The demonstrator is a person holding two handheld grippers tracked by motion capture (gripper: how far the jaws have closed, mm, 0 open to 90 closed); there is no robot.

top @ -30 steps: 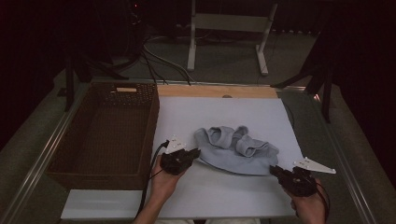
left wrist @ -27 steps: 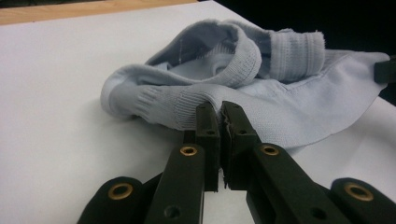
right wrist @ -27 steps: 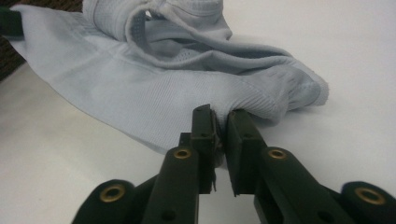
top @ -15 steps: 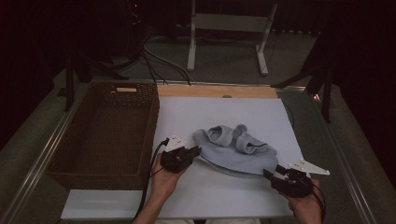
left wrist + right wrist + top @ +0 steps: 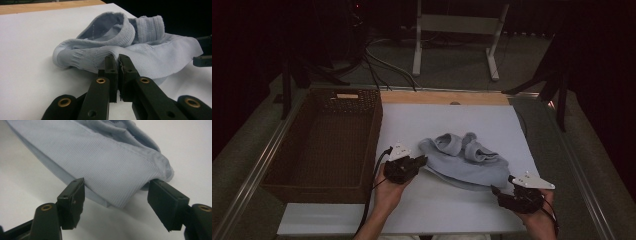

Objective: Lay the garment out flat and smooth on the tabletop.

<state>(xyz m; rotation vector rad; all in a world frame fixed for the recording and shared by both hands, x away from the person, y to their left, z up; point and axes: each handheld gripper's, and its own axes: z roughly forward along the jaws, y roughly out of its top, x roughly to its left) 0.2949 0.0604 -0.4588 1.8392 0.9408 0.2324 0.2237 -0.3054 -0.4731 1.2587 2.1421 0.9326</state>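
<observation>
White tabletop (image 5: 452, 125) under dim light. On the left, dark woven basket (image 5: 322, 145), touching the tabletop's left edge. Near centre, crumpled pale grey-blue garment (image 5: 464, 160), lying flat on the tabletop. Left tongs (image 5: 419, 161) at the garment's left edge, closed tight on a thin fold of its ribbed hem. Right tongs (image 5: 501, 190) at the garment's near right corner, jaws just opened, cloth corner between them, pads not pressing on it.
</observation>
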